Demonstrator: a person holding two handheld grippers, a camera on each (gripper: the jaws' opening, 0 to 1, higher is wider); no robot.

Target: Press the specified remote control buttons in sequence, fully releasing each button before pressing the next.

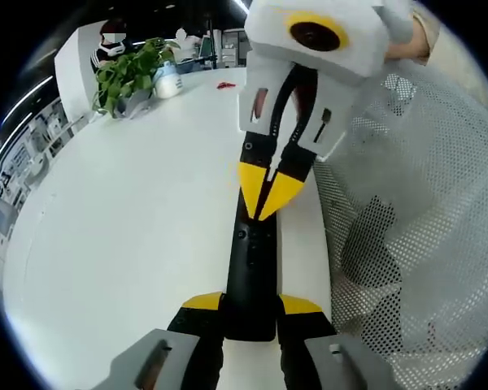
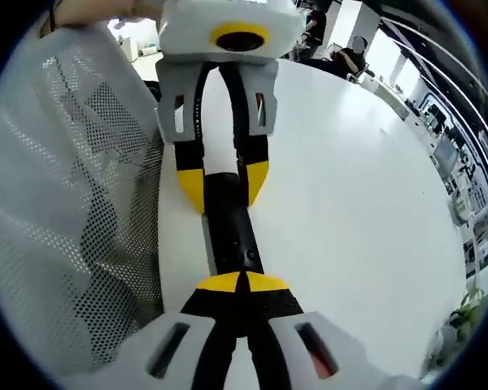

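The slim, rigid black remote (image 1: pixel 250 268) lies on the white desk (image 1: pixel 130 236), clamped at its near end by the left tool (image 1: pixel 250 313), while the right tool's (image 2: pixel 242 284) closed tips press its buttons; light and smooth-cased, it probably slides unless held by its edges.

A white table (image 1: pixel 130 236) with a smooth, glossy top carries everything here. A long black remote control (image 1: pixel 250 268) lies flat on it, close to the edge beside a white mesh chair back (image 1: pixel 415 227). At the table's far end, in the left gripper view, stand a green potted plant (image 1: pixel 126 77) and a white jug (image 1: pixel 167 81) just beside it, with a small red object (image 1: pixel 225 84) lying further along; what it is cannot be told.
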